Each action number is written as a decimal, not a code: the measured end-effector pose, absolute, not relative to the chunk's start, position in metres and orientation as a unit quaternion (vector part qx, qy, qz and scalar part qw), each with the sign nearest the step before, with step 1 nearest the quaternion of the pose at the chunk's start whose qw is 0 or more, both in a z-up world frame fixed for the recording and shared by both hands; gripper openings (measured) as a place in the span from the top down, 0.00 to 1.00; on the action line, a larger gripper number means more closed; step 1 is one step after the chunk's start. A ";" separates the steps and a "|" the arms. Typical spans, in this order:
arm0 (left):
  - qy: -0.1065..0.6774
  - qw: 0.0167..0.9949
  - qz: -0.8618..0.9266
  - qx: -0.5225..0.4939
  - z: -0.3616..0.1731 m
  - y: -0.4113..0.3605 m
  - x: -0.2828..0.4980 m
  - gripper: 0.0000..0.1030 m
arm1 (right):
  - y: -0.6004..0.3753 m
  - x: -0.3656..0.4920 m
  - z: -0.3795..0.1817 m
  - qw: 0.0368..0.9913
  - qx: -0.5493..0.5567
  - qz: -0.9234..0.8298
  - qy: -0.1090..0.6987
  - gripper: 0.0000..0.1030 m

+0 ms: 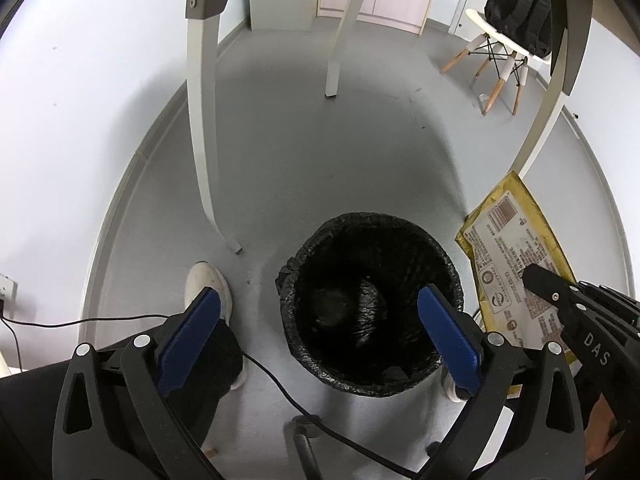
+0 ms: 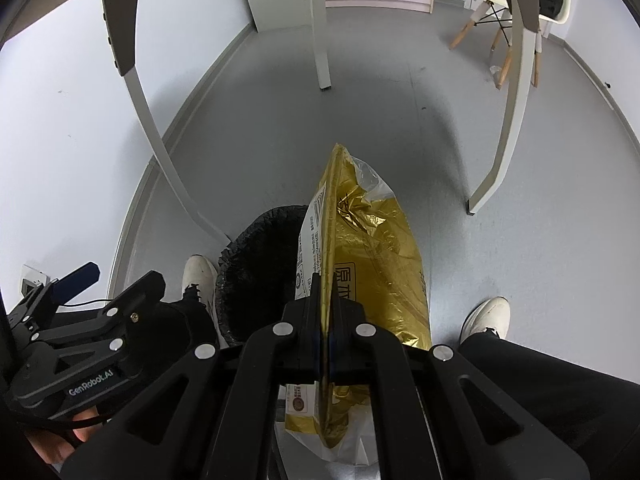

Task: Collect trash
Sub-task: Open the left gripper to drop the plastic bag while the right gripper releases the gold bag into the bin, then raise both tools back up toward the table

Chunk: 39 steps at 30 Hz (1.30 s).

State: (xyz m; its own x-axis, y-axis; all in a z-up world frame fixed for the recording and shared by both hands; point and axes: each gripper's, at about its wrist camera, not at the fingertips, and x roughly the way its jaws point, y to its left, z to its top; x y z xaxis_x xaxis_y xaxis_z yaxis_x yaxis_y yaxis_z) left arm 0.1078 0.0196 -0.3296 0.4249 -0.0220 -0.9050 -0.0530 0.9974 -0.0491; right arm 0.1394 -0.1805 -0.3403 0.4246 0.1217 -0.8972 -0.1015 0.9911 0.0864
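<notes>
We find the left gripper [image 1: 320,320] spread wide and empty over the lined bin [image 1: 370,304]; the right gripper [image 2: 327,300] clamps the gold wrapper [image 2: 372,248] just beside its rim, presumably awaiting release.

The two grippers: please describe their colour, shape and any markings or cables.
Both are black linkage frames with silver rivets. The left gripper has flat blue pads; its body, seen from the right wrist, reads "GenRobot.AI", and a thin black cable trails below it. The right gripper has narrow black fingers and the letters "DAS" on its side.
</notes>
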 end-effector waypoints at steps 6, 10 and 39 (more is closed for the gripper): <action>0.540 0.841 0.017 -0.036 -0.332 0.027 0.109 0.06 | -0.173 0.145 -0.341 0.848 0.010 0.067 0.526 0.80; 0.540 0.840 0.022 -0.037 -0.332 0.034 0.106 0.06 | -0.171 0.146 -0.341 0.851 0.013 0.060 0.521 0.56; 0.501 0.865 0.013 -0.036 -0.265 0.035 0.059 0.06 | -0.185 0.084 -0.274 0.887 -0.016 0.036 0.460 0.08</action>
